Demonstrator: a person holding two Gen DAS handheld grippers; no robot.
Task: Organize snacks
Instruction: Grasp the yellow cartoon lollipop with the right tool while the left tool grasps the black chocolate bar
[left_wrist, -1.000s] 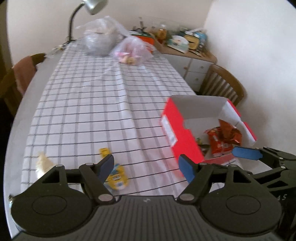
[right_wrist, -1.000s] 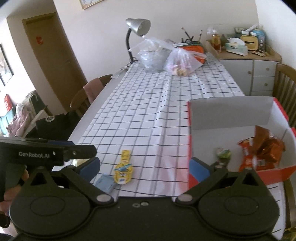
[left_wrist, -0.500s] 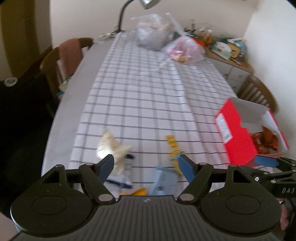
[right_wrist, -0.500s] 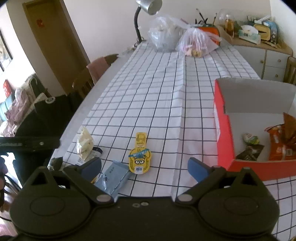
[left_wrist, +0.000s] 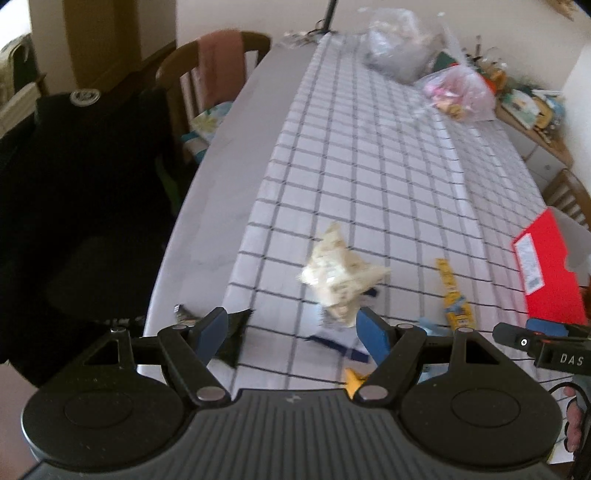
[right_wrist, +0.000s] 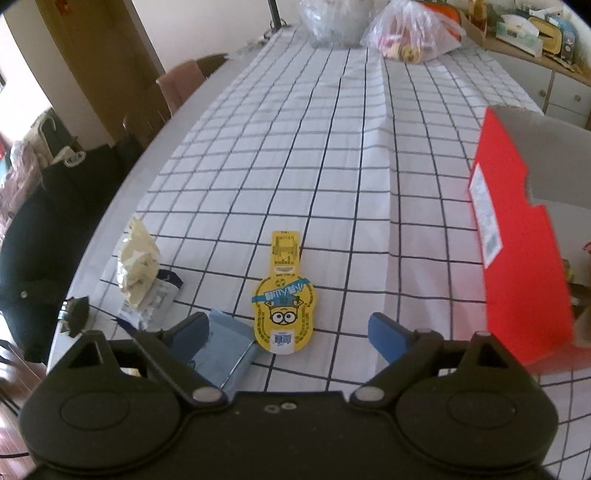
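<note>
Rightward, red box (right_wrist: 517, 258) open, contents mostly hidden

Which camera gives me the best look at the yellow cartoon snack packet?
The right wrist view: the yellow packet lies whole, sharp and face-up, centred ahead of the open right gripper. In the left wrist view it sits far right, blurred, foreshortened and partly hidden.

Wooden chair (left_wrist: 218, 74) beside checked tablecloth (right_wrist: 332, 147), cream walls.
</note>
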